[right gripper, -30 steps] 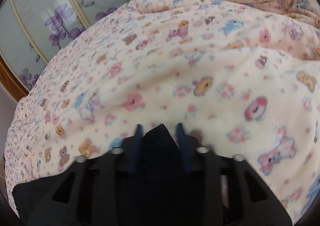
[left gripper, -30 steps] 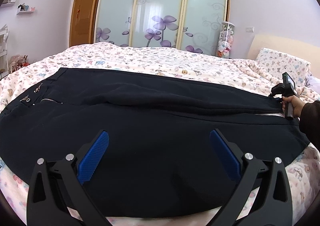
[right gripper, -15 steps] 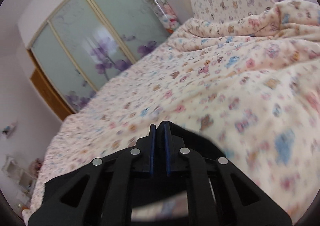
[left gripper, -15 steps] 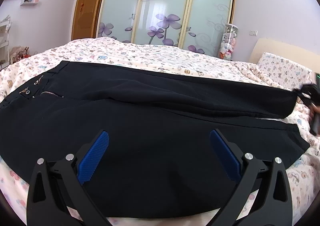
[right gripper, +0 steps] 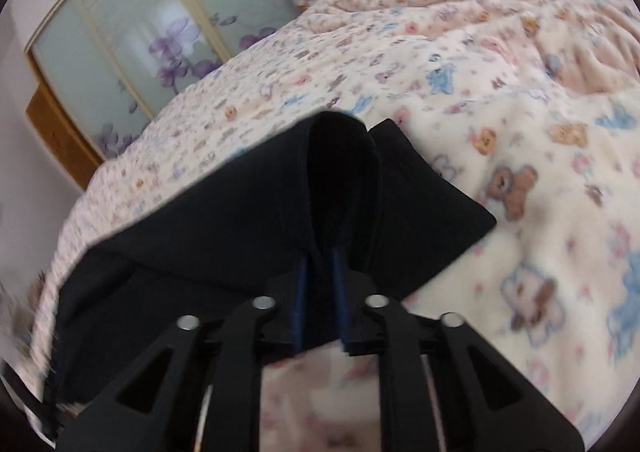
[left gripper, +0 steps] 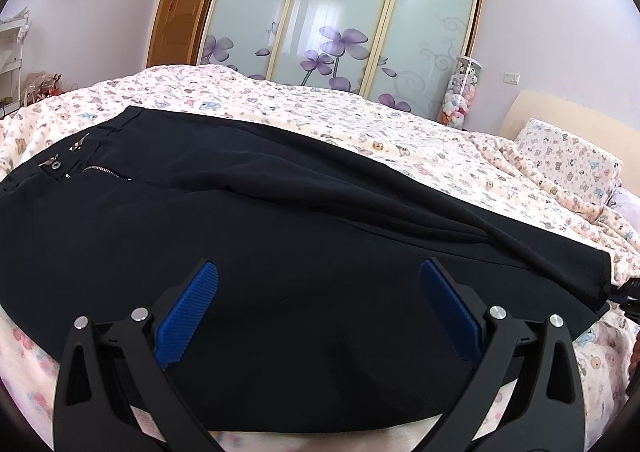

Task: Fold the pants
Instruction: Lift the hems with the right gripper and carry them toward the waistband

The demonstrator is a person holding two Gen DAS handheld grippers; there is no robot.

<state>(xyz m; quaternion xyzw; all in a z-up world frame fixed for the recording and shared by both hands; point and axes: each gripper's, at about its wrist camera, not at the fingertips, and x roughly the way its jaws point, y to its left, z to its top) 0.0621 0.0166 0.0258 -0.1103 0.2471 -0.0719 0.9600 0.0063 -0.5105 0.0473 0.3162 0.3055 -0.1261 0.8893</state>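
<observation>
Black pants [left gripper: 280, 232] lie spread across the bed [left gripper: 320, 108], waistband and zipper at the left, legs running right. My left gripper [left gripper: 318, 266] hangs open just above the near leg with nothing between its blue pads. In the right wrist view, my right gripper [right gripper: 319, 258] has a raised fold of the far leg's end [right gripper: 340, 156] between its pads. Its jaws are opening, with the cloth still between them. That leg's end is drawn taut toward the right gripper [left gripper: 630, 292] at the picture's right edge.
The patterned bedspread [right gripper: 520, 132] is rumpled toward the pillow [left gripper: 568, 156] at the right. Behind the bed stand a sliding wardrobe [left gripper: 340, 12], a wooden door [left gripper: 180, 8] and a clear tube of soft toys [left gripper: 460, 92].
My right gripper has swung with the far leg's end toward the near right, pulling that leg diagonally over the near one. The left gripper has stayed open in place.
</observation>
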